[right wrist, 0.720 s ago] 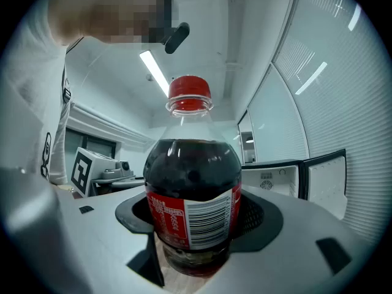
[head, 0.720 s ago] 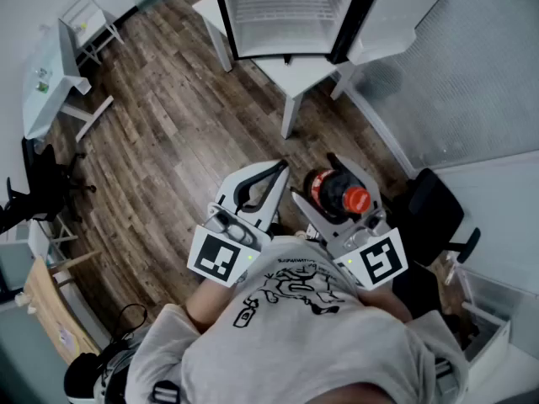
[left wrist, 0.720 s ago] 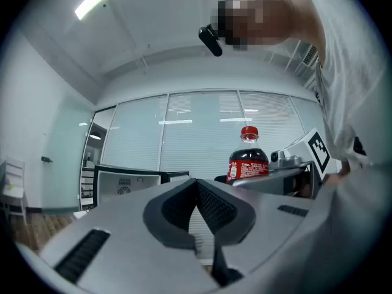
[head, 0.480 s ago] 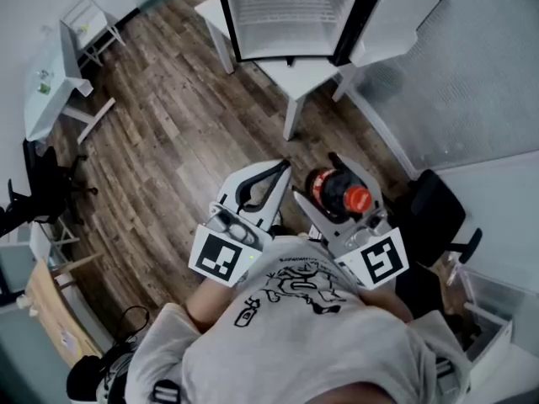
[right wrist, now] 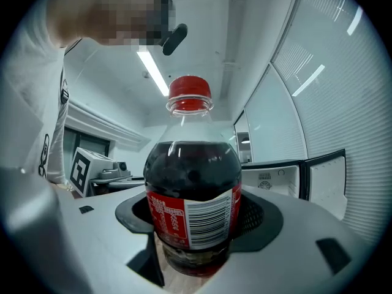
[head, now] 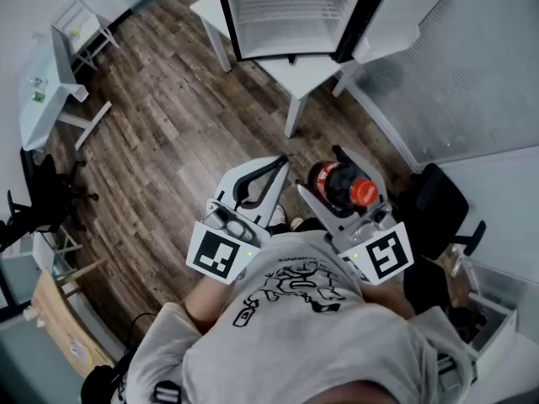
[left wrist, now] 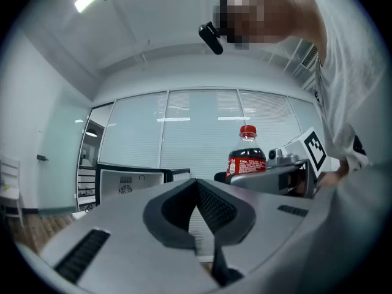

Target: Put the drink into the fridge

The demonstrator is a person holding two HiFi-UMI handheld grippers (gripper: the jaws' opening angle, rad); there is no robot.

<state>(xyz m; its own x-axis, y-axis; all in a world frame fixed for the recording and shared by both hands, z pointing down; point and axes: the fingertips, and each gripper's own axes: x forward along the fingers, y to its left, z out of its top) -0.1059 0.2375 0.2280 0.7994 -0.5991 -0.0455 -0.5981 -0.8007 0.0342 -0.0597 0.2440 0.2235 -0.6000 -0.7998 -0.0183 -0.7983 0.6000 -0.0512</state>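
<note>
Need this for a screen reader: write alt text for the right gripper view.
The right tool grips an upright, red-capped cola bottle that fills the middle of the view. Behind it, at right, stands an open fridge.

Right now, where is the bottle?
In the head view the bottle stands in the right gripper, beside the left gripper; the open fridge is ahead.

1 wood-plank floor [head: 168, 133], brown. 1 white table [head: 299, 76], top centre. 1 white desk [head: 44, 87] with 1 white chair [head: 82, 17], far left. 1 left office chair [head: 40, 196], black; 1 right office chair [head: 438, 213], black. Grey carpet [head: 480, 57], right.
</note>
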